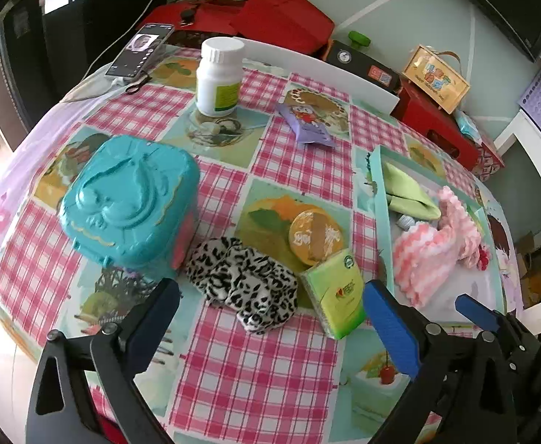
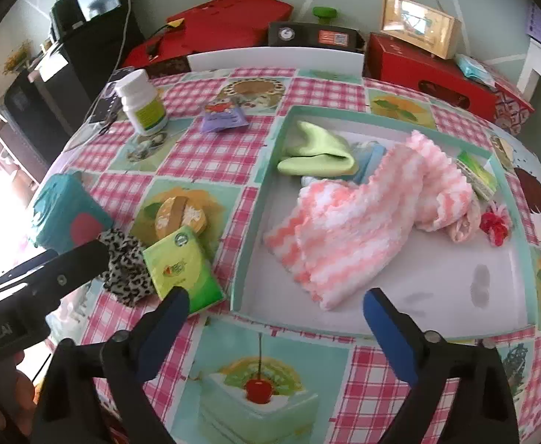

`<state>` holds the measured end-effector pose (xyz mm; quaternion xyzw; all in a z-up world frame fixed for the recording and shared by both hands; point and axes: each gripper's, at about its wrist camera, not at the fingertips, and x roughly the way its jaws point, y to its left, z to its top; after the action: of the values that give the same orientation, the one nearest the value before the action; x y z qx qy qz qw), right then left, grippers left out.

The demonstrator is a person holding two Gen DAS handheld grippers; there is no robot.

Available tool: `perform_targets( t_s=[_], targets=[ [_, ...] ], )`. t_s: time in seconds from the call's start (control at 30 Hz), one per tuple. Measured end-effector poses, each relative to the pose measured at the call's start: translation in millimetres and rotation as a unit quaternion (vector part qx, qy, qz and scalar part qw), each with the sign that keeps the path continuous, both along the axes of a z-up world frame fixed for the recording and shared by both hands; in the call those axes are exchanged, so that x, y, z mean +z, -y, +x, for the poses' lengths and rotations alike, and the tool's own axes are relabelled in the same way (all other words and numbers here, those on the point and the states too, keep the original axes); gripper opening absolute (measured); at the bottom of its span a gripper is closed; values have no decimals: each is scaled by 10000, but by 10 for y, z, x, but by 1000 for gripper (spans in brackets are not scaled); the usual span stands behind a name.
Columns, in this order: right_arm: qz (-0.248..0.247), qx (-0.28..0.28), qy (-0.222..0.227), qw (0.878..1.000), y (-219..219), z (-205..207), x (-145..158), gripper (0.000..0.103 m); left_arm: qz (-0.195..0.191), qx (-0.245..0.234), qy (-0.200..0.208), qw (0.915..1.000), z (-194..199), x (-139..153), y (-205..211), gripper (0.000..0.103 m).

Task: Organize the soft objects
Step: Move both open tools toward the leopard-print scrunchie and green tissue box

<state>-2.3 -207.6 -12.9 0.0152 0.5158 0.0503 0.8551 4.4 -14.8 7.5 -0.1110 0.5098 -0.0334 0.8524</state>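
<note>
Pink-and-white checked oilcloth with food pictures covers the bench (image 1: 255, 362). In the left wrist view a leopard-print fabric piece (image 1: 244, 281) lies crumpled low in the middle of the frame, just above the gap between the gripper's fingers. A teal plastic case (image 1: 129, 199) stands just left of it, a round orange tin (image 1: 316, 235) sits just above and to its right, and a green tissue pack (image 1: 337, 296) lies right beside its right edge; whether they touch I cannot tell. Higher up stand a white pill bottle (image 1: 219, 77) and a purple snack packet (image 1: 307, 125), and a phone (image 1: 142, 50) lies at the upper left.

At the right of that view, and filling the upper right of the right wrist view, is a shallow teal-rimmed tray (image 2: 250, 222). Inside it lie a pink-and-white fluffy towel (image 2: 348, 222), a folded light-green cloth (image 2: 316, 151) toward its upper left corner, and a small red flower ornament (image 2: 494, 224) by its right side.

The left gripper (image 1: 270, 318) hangs above the bench with its jaws spread wide, empty and touching nothing. The right gripper (image 2: 276, 327) also stands wide apart and empty, poised over the tray's near rim, with the towel's lower edge just above the gap between its fingers.
</note>
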Motion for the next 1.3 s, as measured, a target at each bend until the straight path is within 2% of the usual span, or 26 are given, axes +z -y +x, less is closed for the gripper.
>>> perform_targets(
  t_s=[0.27, 0.33, 0.47, 0.57, 0.77, 1.2, 1.27, 1.3],
  targets=[
    [-27, 495, 120, 9987, -196, -81, 14, 89, -66, 340, -189, 9992, -101, -108, -143, 95],
    [19, 677, 165, 9976, -268, -94, 22, 84, -89, 413, -227, 9988, -98, -127, -177, 87],
    [37, 925, 206, 9955, -375, -92, 2, 81, -165, 544, -290, 9980, -93, -171, -226, 87],
    [83, 1035, 193, 9944, -415, -77, -25, 73, -205, 606, -313, 9975, -86, -196, -244, 87],
    [130, 1210, 215, 9923, -499, -42, -58, 73, -296, 648, -336, 9969, -66, -241, -241, 87],
    [-132, 1500, 124, 9885, -708, 84, -173, 73, -539, 720, -432, 9950, 11, -344, -299, 86],
    [-167, 1528, 102, 9881, -735, 105, -197, 73, -571, 742, -452, 9946, 21, -361, -309, 86],
    [-194, 1538, 93, 9879, -744, 105, -204, 73, -583, 745, -467, 9944, 32, -373, -310, 81]
  ],
)
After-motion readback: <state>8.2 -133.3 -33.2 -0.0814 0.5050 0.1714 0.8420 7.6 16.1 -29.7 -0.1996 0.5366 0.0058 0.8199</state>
